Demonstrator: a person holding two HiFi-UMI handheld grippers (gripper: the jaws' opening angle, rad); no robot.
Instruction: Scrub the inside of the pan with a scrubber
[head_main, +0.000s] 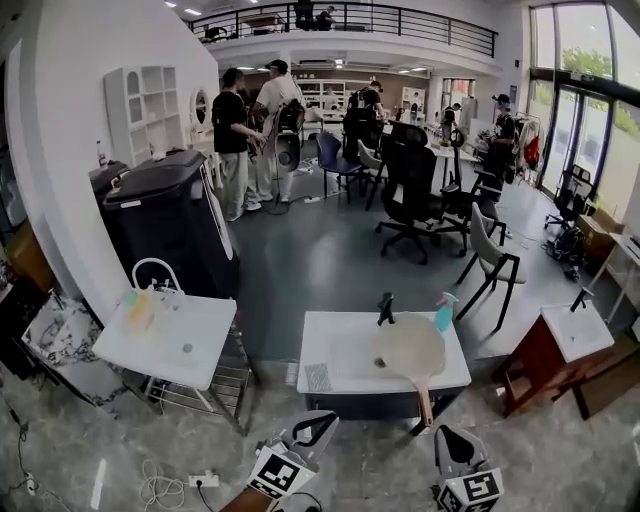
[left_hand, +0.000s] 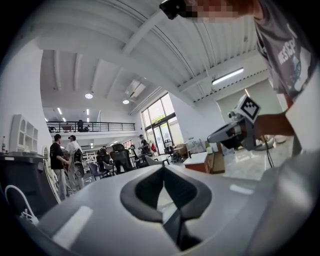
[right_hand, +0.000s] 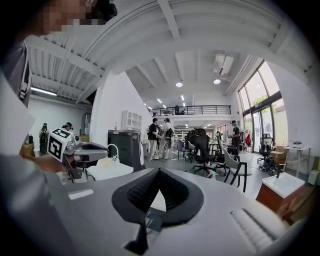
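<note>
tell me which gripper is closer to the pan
Right. In the head view the right gripper is below the pan, near its handle; the left gripper is farther off, lower left.

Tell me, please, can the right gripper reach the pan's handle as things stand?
Probably yes: the pan's handle juts over the sink's front edge toward the right gripper, with nothing between them; its jaws are shut.

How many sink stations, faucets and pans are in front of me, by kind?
White-topped sink stations: 3
Faucets, one white arched, two black: 3
Round beige pan with a long handle: 1
Total: 7
</note>
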